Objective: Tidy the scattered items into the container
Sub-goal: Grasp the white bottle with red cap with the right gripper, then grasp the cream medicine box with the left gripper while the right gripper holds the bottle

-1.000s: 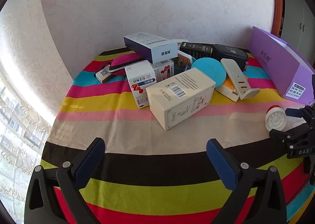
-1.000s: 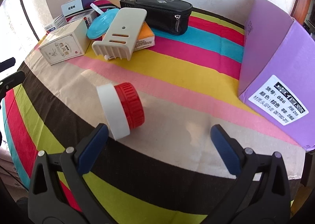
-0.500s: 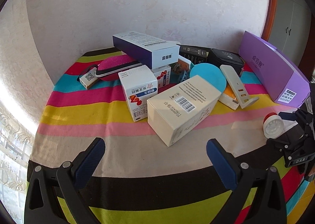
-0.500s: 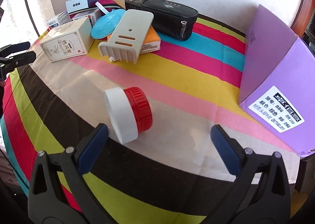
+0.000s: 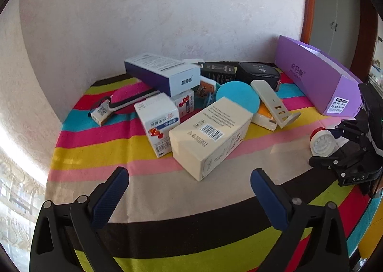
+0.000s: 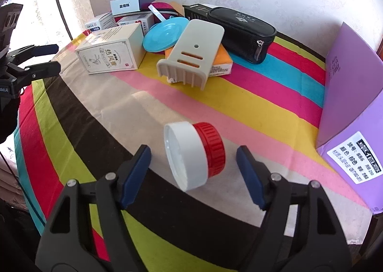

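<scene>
On the striped worktop (image 6: pixel 251 94), the small white jar with a red cap (image 6: pixel 194 154) lies on its side between the spread fingers of the right claw (image 6: pixel 193 159), neither blue pad touching it as far as this view shows. Taking that jar as the landmark: the purple container (image 6: pixel 347 116) stands just to its right, its labelled end facing the camera; behind the jar lies the pile, with a beige slotted stand (image 6: pixel 194 56) propped on an orange box (image 6: pixel 221 61), a black zip pouch (image 6: pixel 241 30) behind that, a blue dish (image 6: pixel 165 35) and a cream carton (image 6: pixel 112 54) further left. In the left wrist view the same jar (image 5: pixel 320 142) sits at the far right, framed by the right claw (image 5: pixel 335 145). The left claw (image 5: pixel 189 190) hangs spread and empty over the beige stripe, well left of the jar, pointing at the cream carton (image 5: pixel 210 135), which leans against a white medicine box (image 5: pixel 158 121).
</scene>
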